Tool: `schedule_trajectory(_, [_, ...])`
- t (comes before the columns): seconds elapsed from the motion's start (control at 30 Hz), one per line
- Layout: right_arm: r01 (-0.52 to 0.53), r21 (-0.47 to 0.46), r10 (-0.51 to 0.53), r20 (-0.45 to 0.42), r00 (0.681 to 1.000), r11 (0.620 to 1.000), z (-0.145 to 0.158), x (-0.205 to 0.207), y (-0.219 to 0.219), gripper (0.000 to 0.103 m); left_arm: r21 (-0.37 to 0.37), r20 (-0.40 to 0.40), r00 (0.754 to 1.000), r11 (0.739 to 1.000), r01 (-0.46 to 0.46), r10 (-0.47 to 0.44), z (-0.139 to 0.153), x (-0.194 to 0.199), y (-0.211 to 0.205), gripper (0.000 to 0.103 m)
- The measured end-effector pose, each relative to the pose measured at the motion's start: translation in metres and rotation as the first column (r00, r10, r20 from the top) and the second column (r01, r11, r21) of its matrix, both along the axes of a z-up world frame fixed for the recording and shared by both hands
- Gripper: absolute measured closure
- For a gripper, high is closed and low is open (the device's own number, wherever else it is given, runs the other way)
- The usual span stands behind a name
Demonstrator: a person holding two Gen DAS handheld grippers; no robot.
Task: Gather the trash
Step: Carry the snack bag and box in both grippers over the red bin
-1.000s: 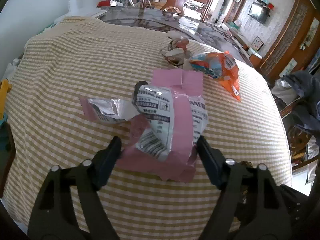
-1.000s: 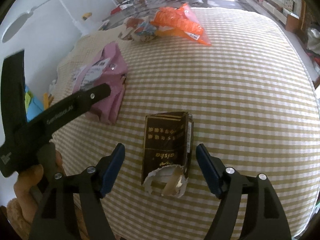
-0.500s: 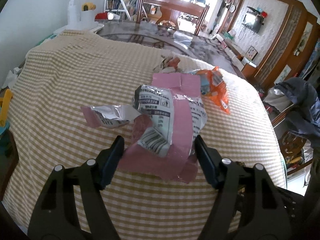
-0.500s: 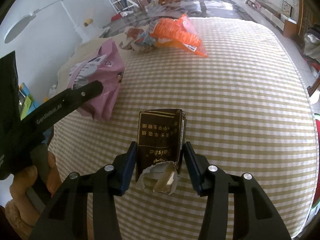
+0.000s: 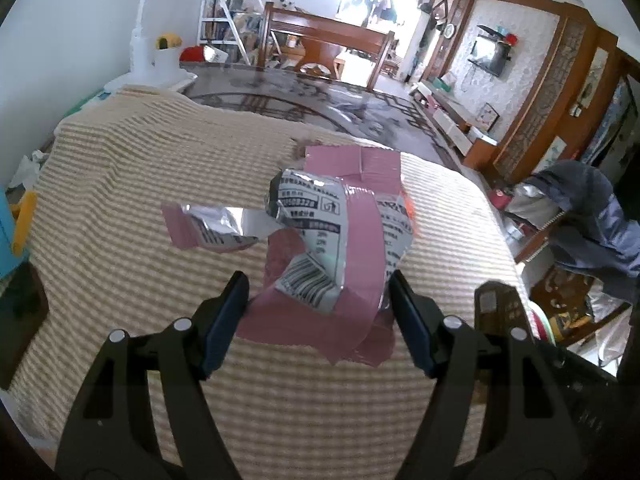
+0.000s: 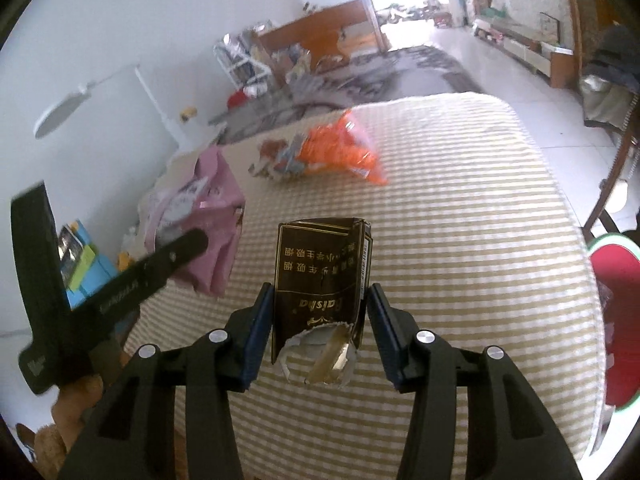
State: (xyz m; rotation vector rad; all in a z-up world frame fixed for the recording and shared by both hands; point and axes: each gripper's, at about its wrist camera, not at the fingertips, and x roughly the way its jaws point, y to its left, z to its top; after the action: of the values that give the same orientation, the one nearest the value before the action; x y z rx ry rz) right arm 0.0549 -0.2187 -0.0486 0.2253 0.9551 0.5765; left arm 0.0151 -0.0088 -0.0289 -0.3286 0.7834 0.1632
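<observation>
My left gripper (image 5: 318, 304) is shut on a crumpled pink and silver wrapper (image 5: 340, 248) and holds it above the checked tablecloth (image 5: 120, 200). The wrapper also shows in the right wrist view (image 6: 200, 216), at the left. My right gripper (image 6: 320, 316) is shut on a torn dark brown cigarette pack (image 6: 320, 276) and holds it above the cloth. An orange snack bag (image 6: 340, 152) and a smaller crumpled wrapper (image 6: 276, 160) lie on the cloth at the far side.
The table (image 6: 480, 240) drops off at the right, with a red and green bin (image 6: 616, 320) beside it. A jacket on a chair (image 5: 580, 216) stands to the right. A white lamp (image 5: 140, 40) stands at the back left.
My right gripper closed on the cigarette pack and lifted it. My left gripper rose with the pink wrapper, which now hides the orange bag in its view.
</observation>
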Motion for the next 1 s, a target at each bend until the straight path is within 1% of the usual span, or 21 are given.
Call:
schedule_trajectory(0.1, [0.04, 0.055, -0.041, 0.0, 0.999, 0.998, 0.007, -0.005, -0.022, 0.057, -0.016, -0.002, 0.999, 0.999, 0.035, -0.035, 0.005, -0.003, -0.017, 0.034])
schedule_trajectory(0.2, [0.075, 0.093, -0.076, 0.007, 0.997, 0.993, 0.016, -0.013, -0.042, 0.057, -0.007, 0.012, 0.997, 0.997, 0.075, -0.075, 0.014, -0.004, -0.036, 0.034])
schedule_trajectory(0.33, [0.117, 0.112, -0.12, 0.021, 0.992, 0.987, 0.024, -0.021, -0.068, 0.057, 0.012, 0.041, 0.991, 0.992, 0.125, -0.125, 0.03, -0.006, -0.062, 0.034])
schedule_trajectory(0.5, [0.17, 0.149, -0.173, 0.01, 0.985, 0.974, 0.026, -0.028, -0.097, 0.057, 0.029, 0.059, 0.984, 0.986, 0.165, -0.167, 0.042, -0.009, -0.086, 0.034])
schedule_trajectory(1.0, [0.279, 0.22, -0.28, -0.026, 0.96, 0.935, 0.021, -0.027, -0.15, 0.057, 0.052, 0.054, 0.964, 0.965, 0.256, -0.259, 0.05, -0.006, -0.134, 0.034])
